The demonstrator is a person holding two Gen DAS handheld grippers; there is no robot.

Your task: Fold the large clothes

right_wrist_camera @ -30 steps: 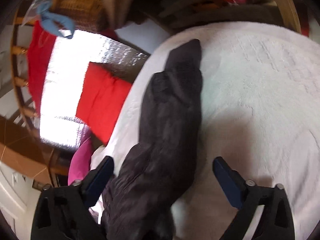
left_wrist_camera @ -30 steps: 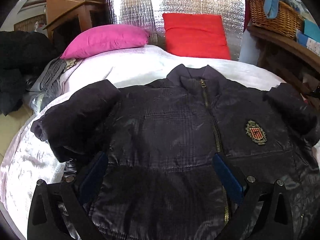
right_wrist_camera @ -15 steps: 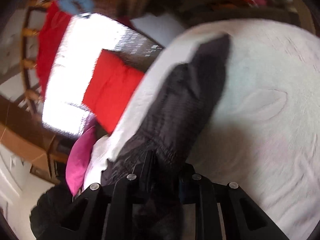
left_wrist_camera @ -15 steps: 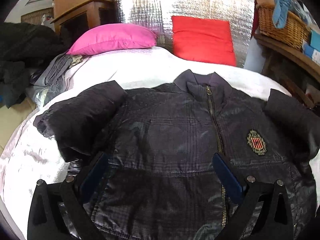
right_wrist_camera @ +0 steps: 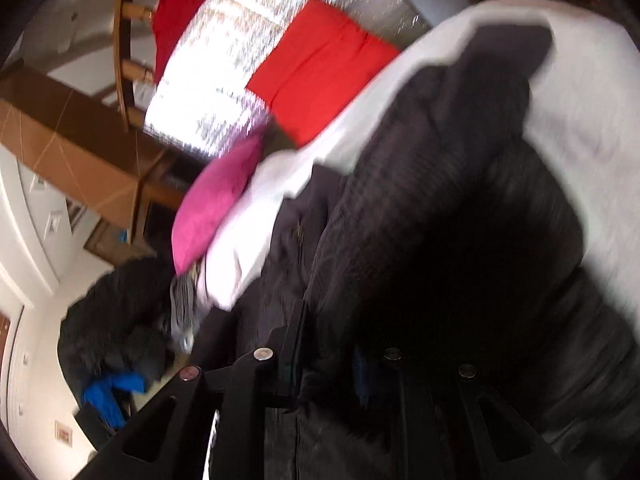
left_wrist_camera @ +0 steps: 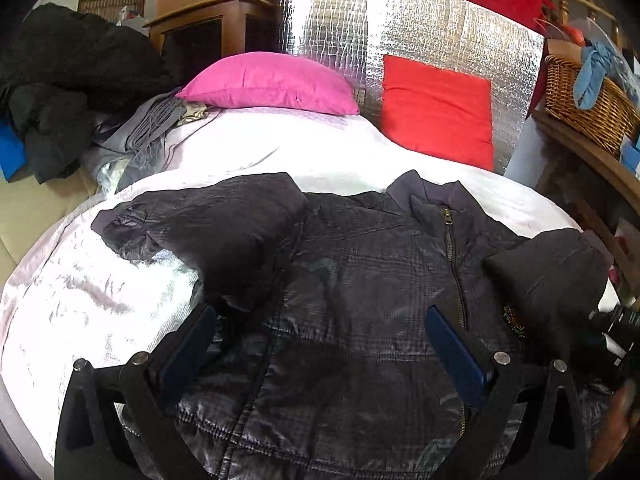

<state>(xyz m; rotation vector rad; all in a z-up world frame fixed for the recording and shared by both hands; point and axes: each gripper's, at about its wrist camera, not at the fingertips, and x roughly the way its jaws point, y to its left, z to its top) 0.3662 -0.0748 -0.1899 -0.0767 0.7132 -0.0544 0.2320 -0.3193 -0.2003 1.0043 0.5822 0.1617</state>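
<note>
The left wrist view looks down along the bed (left_wrist_camera: 312,160) from near the jacket's (left_wrist_camera: 360,280) hem, towards the pillows. The right wrist view, rolled and blurred, sits close against the sleeve (right_wrist_camera: 460,180). Both share the red pillow (left_wrist_camera: 436,116) and pink pillow (right_wrist_camera: 216,200).

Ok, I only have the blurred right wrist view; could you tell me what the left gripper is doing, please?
Observer: The left gripper is open, hovering over the lower front of the jacket, holding nothing.
Operator: Thanks; where is the sleeve I am holding?
Observer: That sleeve is bent in over the chest, covering part of the crest.
Operator: And the other sleeve?
Observer: The other sleeve lies out on the white sheet, not yet folded in.
</note>
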